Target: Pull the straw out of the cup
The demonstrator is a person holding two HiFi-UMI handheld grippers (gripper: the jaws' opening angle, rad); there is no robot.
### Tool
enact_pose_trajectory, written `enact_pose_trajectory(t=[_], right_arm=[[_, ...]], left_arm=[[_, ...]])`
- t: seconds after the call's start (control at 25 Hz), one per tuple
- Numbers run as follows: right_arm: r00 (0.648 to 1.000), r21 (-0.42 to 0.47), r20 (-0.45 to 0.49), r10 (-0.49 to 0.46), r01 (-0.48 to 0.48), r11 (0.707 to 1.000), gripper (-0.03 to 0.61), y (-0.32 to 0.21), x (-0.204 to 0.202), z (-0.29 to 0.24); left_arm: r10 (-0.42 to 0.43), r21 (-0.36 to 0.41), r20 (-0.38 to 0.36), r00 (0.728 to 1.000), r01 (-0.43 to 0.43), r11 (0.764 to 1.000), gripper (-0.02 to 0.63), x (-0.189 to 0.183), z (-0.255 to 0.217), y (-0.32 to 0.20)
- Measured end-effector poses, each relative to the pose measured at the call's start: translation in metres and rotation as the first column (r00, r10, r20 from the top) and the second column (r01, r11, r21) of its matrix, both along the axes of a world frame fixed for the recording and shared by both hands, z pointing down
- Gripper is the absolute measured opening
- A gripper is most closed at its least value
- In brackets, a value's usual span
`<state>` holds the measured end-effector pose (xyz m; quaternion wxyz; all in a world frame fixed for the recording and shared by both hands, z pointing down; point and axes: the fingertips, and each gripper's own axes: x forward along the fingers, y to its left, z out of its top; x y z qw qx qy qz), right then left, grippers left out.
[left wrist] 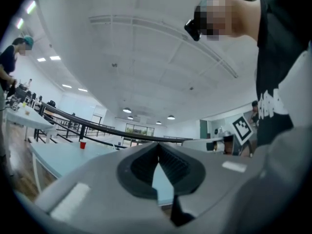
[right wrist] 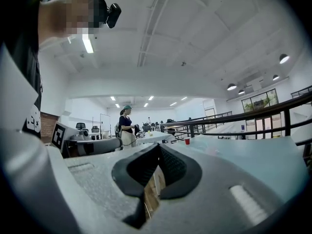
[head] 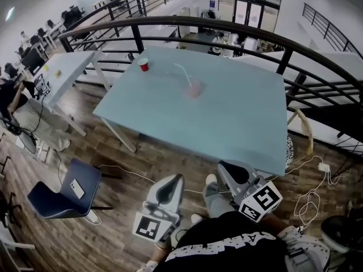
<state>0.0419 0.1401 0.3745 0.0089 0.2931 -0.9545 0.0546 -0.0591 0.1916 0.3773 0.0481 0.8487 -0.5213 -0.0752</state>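
Straw (head: 181,72) in cup (head: 194,89), blue table (head: 238,123), wood floor (head: 113,152)

Bright, even indoor light on all my feeds. In the head view the far windows (head: 252,4) are blown out white. The worktop (head: 244,118) reads flat and pale, with hardly any shadow on it. The pink cup (head: 193,89) and straw (head: 182,72) are smeared and soft, with no clean edges. The railing (head: 227,30) bows hard from fisheye, worse toward the frame edges.

Both gripper views have black vignetted corners. In the left gripper view the round ceiling lamps (left wrist: 126,110) glow without flare. The left claw (left wrist: 158,147) is close to the lens and soft; the background is sharper. In the right gripper view the tube light (right wrist: 88,44) glares, and the right claw (right wrist: 159,146) is out of focus with dull grey shading.
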Motion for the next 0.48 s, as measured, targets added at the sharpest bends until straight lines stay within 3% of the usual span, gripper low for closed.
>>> enact_pose_trajectory(t=[0.24,0.48], right_arm=[[0.998,-0.017,0.053,-0.030,0.031,0.999,0.000,-0.022,-0.028,0.003],[0.986,-0.014,0.089,-0.143,0.145,0.989,0.000,-0.044,-0.079,-0.001]], left_arm=[[-0.044,-0.006,0.043,0.998,0.044,0.999,-0.011,-0.023,-0.001,-0.003],[-0.137,0.001,0.082,0.987,0.138,0.990,-0.011,-0.060,-0.012,-0.013]])
